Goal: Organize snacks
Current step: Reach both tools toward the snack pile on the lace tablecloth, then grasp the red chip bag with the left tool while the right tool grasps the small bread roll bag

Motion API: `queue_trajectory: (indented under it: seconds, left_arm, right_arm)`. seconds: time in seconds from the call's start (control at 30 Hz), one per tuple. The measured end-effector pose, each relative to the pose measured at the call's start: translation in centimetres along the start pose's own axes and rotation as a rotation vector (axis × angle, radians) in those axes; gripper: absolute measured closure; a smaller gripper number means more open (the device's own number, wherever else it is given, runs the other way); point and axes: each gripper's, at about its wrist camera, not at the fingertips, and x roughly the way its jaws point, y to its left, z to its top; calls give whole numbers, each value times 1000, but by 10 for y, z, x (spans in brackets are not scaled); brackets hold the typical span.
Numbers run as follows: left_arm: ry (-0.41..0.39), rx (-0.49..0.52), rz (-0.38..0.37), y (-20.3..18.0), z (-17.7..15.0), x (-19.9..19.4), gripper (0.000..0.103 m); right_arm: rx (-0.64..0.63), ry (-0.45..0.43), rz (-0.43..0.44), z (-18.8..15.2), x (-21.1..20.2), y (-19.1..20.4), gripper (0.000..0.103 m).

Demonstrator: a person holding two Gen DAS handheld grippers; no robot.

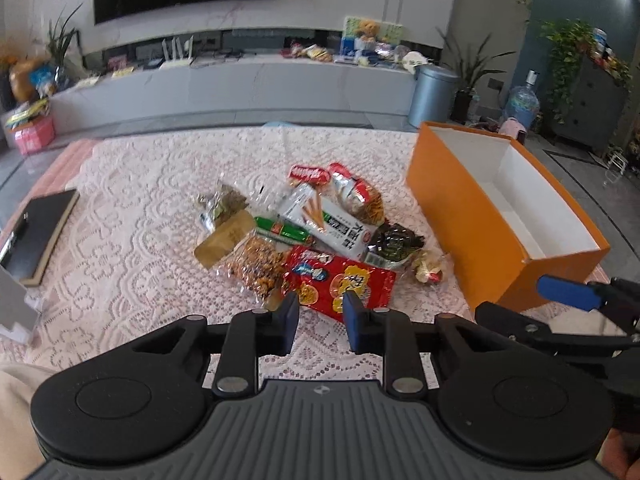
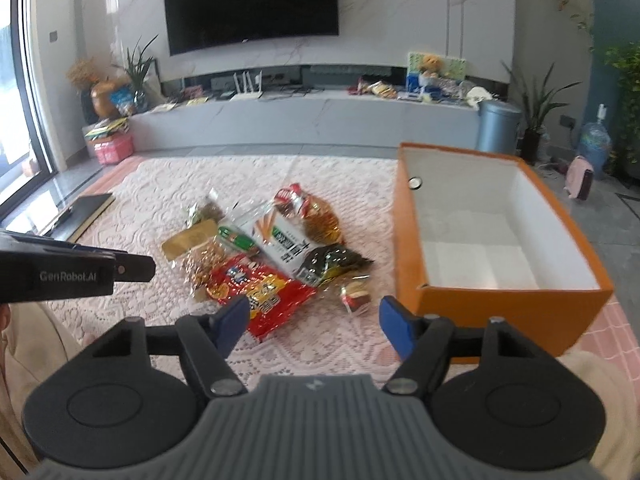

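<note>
1 lace-covered table point(image 2: 332, 344), snack pile point(image 1: 304, 236), orange box point(image 2: 500, 308), wall television point(image 2: 252, 4).

Lace-covered table point(image 1: 140, 208) bearing snack pile point(image 1: 312, 236), orange box point(image 1: 452, 216), notebook point(image 1: 40, 228).

I see a large black wall-mounted television point(image 2: 252, 4) on a pale marble-look wall point(image 2: 420, 12), above a long low grey media console point(image 2: 304, 120) cluttered with small items. A cylindrical blue-grey metal bin point(image 2: 500, 126) stands on the grey tiled floor point(image 2: 616, 220), beside potted green plants point(image 2: 536, 108). Daylight enters through a tall dark-framed window point(image 2: 16, 92) at left. A pink lace cloth point(image 1: 140, 208) covers the tabletop.
</note>
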Motion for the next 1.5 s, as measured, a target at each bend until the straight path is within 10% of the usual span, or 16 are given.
queue_trajectory:
  seconds: [0.33, 0.87, 1.5]
  left_arm:
    - [115, -122, -61, 15, 2, 48, 43]
    - [274, -327, -131, 32, 4, 126, 41]
    - [276, -383, -173, 33, 1, 159, 39]
  right_arm:
    - [-2, 50, -34, 2, 54, 6, 37]
    - [-141, 96, -202, 1, 134, 23, 45]
    - [-94, 186, -292, 0, 185, 19, 49]
